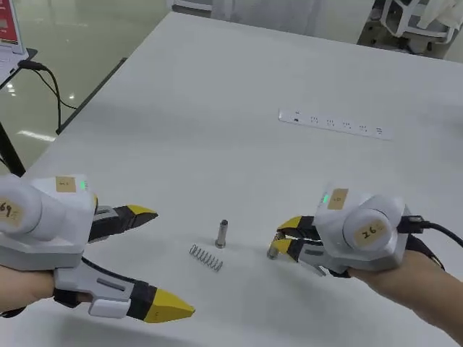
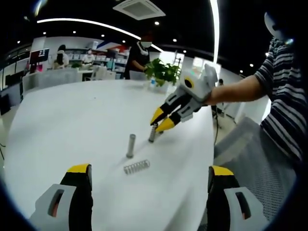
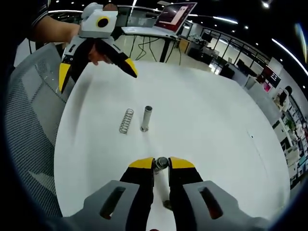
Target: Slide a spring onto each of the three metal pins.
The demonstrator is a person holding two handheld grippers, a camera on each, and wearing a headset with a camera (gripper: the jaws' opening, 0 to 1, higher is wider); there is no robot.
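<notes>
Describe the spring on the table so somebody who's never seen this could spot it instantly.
On the white table, look at the near side, between the open left claw and the right claw. A metal pin stands upright there; the spring lies flat beside it, a coil of wire, not a solid rod.

Handwritten "69" marks the round cap (image 1: 11, 211) of the left gripper (image 1: 163, 262) and "26" the right gripper (image 1: 281, 236) cap (image 1: 371, 231); both tan stickers (image 1: 65, 184) are too small to read.
</notes>
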